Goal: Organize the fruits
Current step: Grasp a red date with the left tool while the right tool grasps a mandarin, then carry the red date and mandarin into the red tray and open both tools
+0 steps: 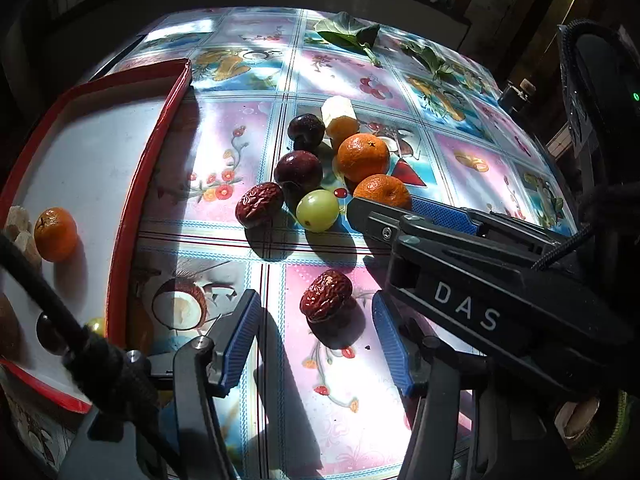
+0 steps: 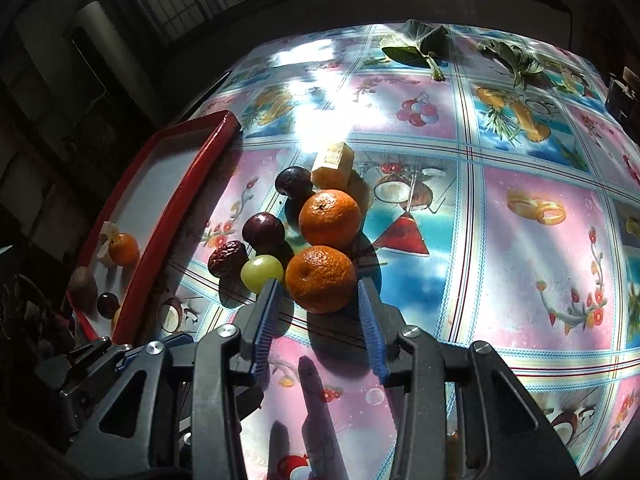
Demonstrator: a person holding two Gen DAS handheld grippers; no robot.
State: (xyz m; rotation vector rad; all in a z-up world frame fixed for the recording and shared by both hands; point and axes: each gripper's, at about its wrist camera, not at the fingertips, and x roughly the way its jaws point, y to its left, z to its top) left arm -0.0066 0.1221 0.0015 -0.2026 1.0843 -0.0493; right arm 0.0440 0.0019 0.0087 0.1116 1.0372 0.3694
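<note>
A wrinkled red date [image 1: 326,296] lies alone on the tablecloth between the blue pads of my left gripper [image 1: 316,308], which is open and does not touch it. Beyond it sits a pile: another date [image 1: 259,204], a green grape [image 1: 318,210], two dark plums [image 1: 298,170], two oranges and a pale fruit chunk [image 1: 339,109]. My right gripper [image 2: 318,292] is open, its tips flanking the nearer orange [image 2: 320,278] with small gaps. The farther orange [image 2: 330,220] sits just behind.
A red-rimmed white tray [image 1: 160,128] stands at the left and holds an orange [image 1: 55,234], a dark plum [image 1: 48,332] and other pieces. Green leaves [image 2: 416,46] lie at the table's far edge. The right gripper's body [image 1: 480,304] crosses close beside the left one.
</note>
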